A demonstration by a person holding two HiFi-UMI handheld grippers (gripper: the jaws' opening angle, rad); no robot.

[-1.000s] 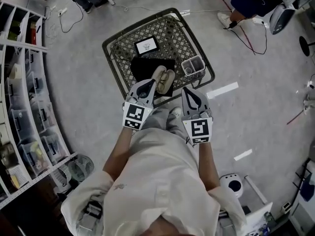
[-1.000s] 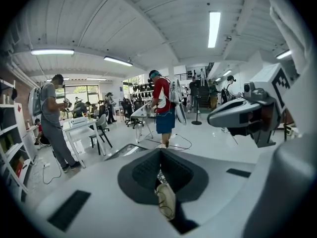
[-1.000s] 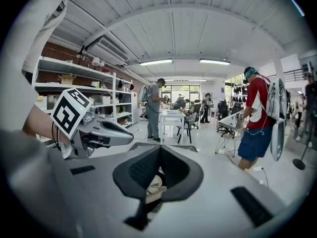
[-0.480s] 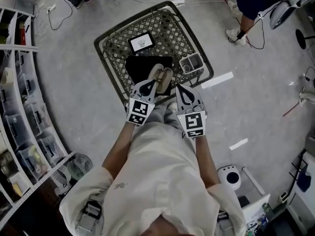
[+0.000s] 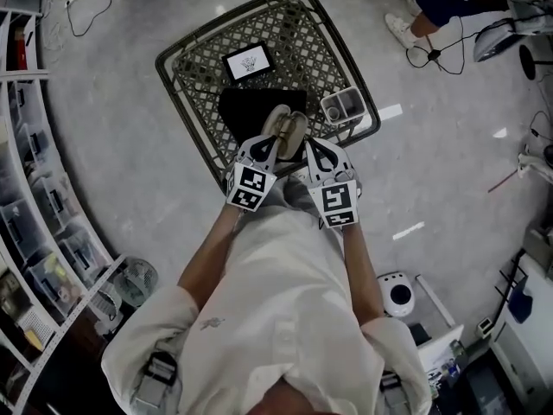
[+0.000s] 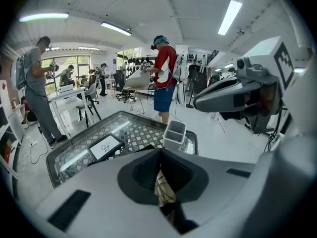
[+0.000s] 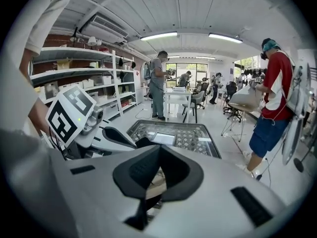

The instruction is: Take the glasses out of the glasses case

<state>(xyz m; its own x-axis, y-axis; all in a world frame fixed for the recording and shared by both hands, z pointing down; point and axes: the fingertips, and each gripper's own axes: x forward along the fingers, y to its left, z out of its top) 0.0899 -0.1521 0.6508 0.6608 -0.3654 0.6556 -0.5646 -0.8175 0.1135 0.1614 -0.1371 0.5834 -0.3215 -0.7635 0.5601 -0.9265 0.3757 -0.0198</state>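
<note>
The beige glasses case [image 5: 286, 131] lies open in two halves on a black mat [image 5: 246, 111] near the table's front edge. Seen from the head, my left gripper [image 5: 264, 143] is shut and empty, its tip at the case's left near side. My right gripper [image 5: 313, 143] is also shut and empty, at the case's right near side. In the left gripper view the jaws [image 6: 160, 150] meet, and a beige strip of the case [image 6: 163, 192] with thin wire shows through the gap below them. In the right gripper view the jaws [image 7: 159, 148] meet over the same beige case [image 7: 156, 180].
The lattice glass table [image 5: 194, 54] also carries a tablet [image 5: 247, 61] behind the mat and a white two-cell bin [image 5: 342, 105] at the right. Shelves [image 5: 34, 188] line the left. Other people stand about the room. A fan [image 5: 131, 281] sits on the floor.
Both grippers have come down and forward, closer together, from in front of the table to the near side of the case. Their jaws stayed shut.
</note>
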